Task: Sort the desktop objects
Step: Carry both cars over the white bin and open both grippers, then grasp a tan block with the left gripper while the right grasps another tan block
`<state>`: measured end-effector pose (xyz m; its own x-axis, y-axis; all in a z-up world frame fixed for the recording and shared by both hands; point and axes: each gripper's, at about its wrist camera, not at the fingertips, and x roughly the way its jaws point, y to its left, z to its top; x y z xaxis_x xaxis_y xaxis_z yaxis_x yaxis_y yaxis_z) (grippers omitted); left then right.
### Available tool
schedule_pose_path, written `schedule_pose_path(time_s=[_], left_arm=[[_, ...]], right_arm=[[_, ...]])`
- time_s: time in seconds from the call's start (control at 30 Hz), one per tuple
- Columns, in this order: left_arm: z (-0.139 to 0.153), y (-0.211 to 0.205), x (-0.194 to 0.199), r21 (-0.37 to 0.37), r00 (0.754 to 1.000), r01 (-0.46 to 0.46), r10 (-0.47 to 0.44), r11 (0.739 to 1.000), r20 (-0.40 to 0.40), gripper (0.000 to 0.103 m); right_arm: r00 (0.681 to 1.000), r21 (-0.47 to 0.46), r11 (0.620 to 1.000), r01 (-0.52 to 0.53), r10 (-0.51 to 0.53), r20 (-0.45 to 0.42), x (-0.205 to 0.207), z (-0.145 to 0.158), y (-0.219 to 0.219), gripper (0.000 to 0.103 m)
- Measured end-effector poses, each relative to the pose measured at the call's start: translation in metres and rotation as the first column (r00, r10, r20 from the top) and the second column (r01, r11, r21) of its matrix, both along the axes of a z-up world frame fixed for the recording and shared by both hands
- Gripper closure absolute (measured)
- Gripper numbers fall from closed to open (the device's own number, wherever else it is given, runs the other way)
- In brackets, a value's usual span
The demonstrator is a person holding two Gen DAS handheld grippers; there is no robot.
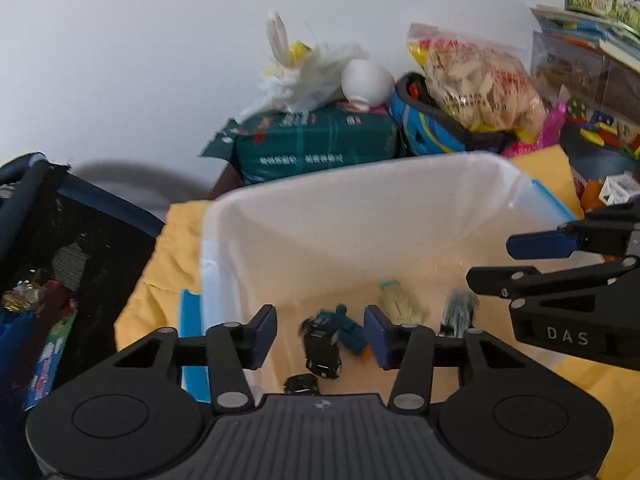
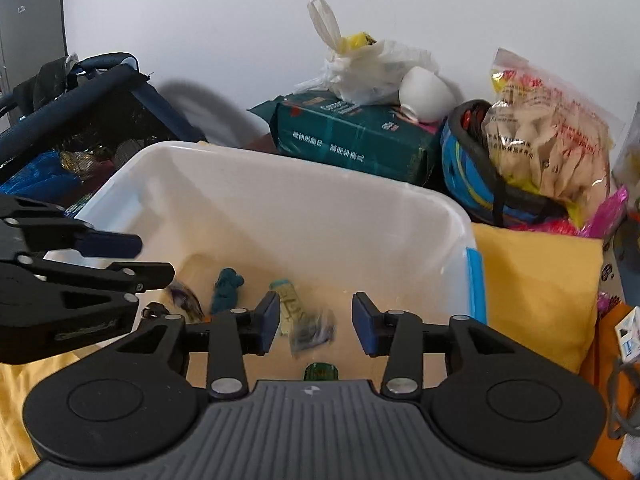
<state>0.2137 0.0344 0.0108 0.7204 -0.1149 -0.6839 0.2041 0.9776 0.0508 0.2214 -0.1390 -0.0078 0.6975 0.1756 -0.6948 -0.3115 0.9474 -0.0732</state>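
White bin holds small toys beneath both released tools, left and right.

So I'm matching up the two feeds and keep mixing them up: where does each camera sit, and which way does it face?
Left wrist view: sits behind the left gripper, looking down into the white bin; its own open fingers show below, the right gripper enters from the right.
Right wrist view: sits behind the right gripper, facing the same bin; the left gripper enters from the left.
Both share the bin, the small toys in it, the green package and the wall behind.
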Motion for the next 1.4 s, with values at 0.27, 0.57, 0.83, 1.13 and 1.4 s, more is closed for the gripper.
schedule_pose_path(time_s=[0.27, 0.57, 0.83, 1.13, 1.4], left_arm=[[0.048, 0.013, -0.066, -0.027, 0.986, -0.021, 0.025, 0.999, 0.163, 0.029], [-0.012, 0.008, -0.164, -0.038, 0.999, 0.036, -0.035, 0.999, 0.028, 0.026], [-0.064, -0.013, -0.222, -0.11, 0.979, 0.12, -0.136, 0.987, -0.149, 0.026], [-0.071, -0.017, -0.224, -0.162, 0.971, 0.123, -0.152, 0.979, -0.186, 0.027], [-0.085, -0.016, -0.208, -0.148, 0.971, 0.086, -0.116, 0.985, -0.208, 0.046]], right_arm=[[0.993, 0.053, 0.998, -0.036, 0.03, 0.113, -0.034, 0.035, -0.016, 0.045], [0.984, 0.107, 0.985, -0.136, 0.122, 0.126, -0.116, 0.028, -0.042, 0.044], [0.983, 0.1, 0.982, -0.163, 0.17, -0.072, -0.166, -0.042, -0.052, 0.047], [0.952, 0.175, 0.958, -0.227, 0.256, -0.167, -0.209, -0.078, -0.048, 0.061], [0.943, 0.098, 0.95, -0.297, 0.307, -0.124, -0.212, -0.078, -0.024, 0.069]])
